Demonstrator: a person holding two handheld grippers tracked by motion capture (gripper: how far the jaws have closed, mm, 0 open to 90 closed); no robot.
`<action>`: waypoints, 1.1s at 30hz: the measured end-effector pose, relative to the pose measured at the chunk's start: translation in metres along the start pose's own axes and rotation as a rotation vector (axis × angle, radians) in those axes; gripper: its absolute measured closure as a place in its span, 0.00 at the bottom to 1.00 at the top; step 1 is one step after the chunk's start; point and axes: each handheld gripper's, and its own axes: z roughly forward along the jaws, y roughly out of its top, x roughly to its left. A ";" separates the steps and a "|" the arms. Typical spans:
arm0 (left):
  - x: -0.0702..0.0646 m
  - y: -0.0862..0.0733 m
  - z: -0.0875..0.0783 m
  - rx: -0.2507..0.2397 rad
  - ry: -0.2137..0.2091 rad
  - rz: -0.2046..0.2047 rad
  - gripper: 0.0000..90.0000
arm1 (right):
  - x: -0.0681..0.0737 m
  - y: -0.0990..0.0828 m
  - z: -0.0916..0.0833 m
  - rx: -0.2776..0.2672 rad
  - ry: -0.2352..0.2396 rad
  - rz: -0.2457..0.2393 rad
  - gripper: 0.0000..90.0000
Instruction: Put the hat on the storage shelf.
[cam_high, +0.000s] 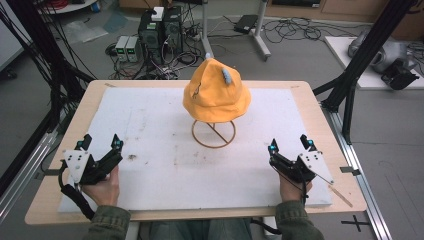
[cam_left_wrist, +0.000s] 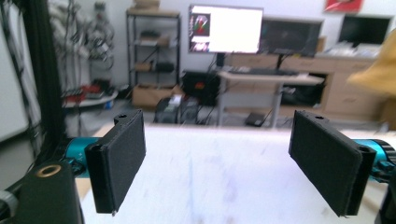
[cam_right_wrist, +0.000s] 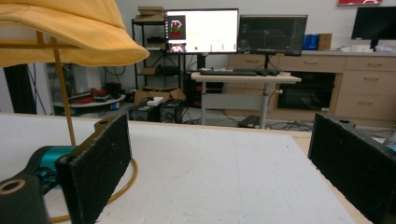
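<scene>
On the white-padded surface (cam_high: 165, 150), the yellow hat (cam_high: 216, 92) sits on its wire stand (cam_high: 214, 134), mid-table; I hold both tongs, left (cam_high: 101, 142) and right (cam_high: 289, 144), wide and empty. A clumsy tug could tip the stand.

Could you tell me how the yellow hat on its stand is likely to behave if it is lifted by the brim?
The yellow hat looks like soft cloth, its brim drooping unevenly, so it would probably flop and fold between the pads. It seems light. The wire stand is thin, on a small ring base, so a sideways pull might tip it or drag it along.
</scene>
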 end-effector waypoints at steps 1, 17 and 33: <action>0.000 -0.004 0.001 0.010 0.009 -0.004 0.21 | 0.001 -0.001 -0.001 0.000 -0.006 0.004 0.06; -0.003 -0.008 0.005 0.027 0.012 0.017 0.21 | -0.003 -0.004 -0.001 0.030 -0.027 0.031 0.06; -0.004 -0.010 0.004 0.036 0.000 0.034 0.21 | -0.001 -0.007 0.004 0.077 -0.010 0.020 0.06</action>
